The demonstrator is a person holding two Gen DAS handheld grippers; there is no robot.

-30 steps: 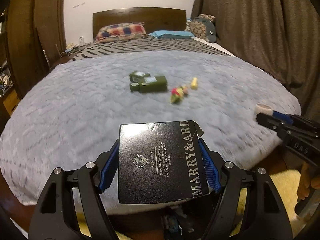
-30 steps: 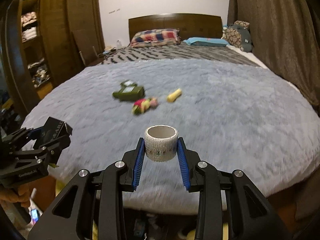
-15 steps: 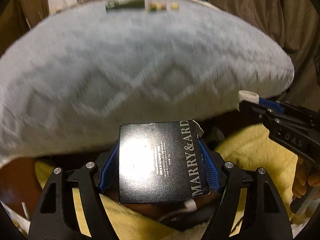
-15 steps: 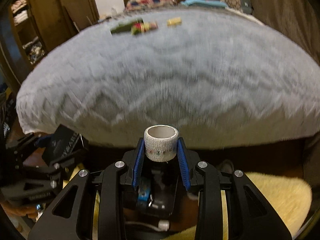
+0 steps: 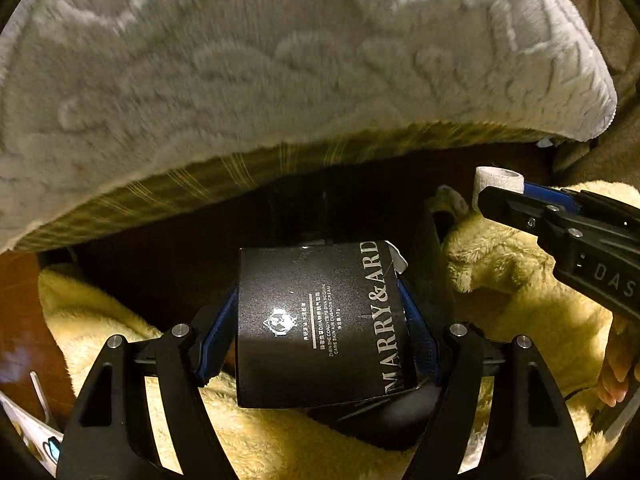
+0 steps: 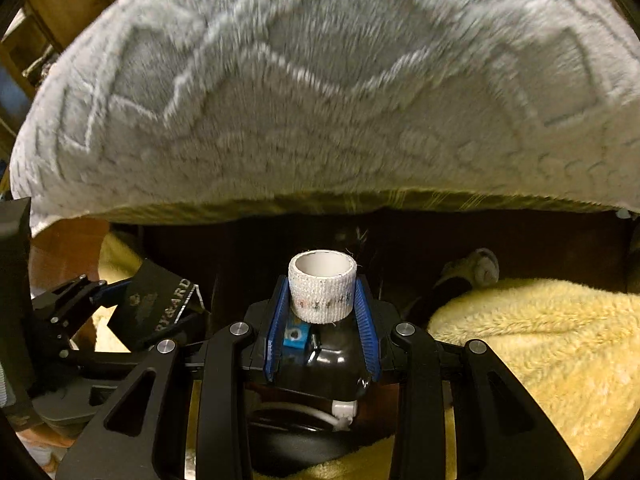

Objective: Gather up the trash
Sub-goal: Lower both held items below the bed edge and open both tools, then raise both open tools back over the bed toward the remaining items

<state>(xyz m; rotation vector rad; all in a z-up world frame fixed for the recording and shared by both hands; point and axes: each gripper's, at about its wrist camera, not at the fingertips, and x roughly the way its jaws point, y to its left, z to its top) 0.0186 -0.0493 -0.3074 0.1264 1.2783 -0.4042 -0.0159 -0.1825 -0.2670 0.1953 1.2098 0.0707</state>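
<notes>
My left gripper [image 5: 320, 312] is shut on a black carton [image 5: 320, 320] printed "MARRY&ARD", held low in front of the bed's foot. My right gripper [image 6: 322, 300] is shut on a white tape roll [image 6: 322, 290], upright between the blue pads. In the left wrist view the right gripper [image 5: 516, 200] and its tape roll [image 5: 496, 182] reach in from the right. In the right wrist view the left gripper [image 6: 104, 312] with the carton [image 6: 160, 308] is at the left. Below the right gripper lies a black glossy container [image 6: 328, 364] holding a blue item [image 6: 295, 336].
The grey fluffy blanket [image 5: 280, 60] hangs over the bed edge above both grippers. A yellow fluffy rug [image 6: 540, 344] covers the floor to the right and also shows in the left wrist view [image 5: 520, 280]. Under the bed it is dark. Papers [image 5: 24, 420] lie at far left.
Both grippers have dropped from above the bed to floor level at its foot, tilting down. The green bottle and small items on the bed have left view. Both grips are unchanged.
</notes>
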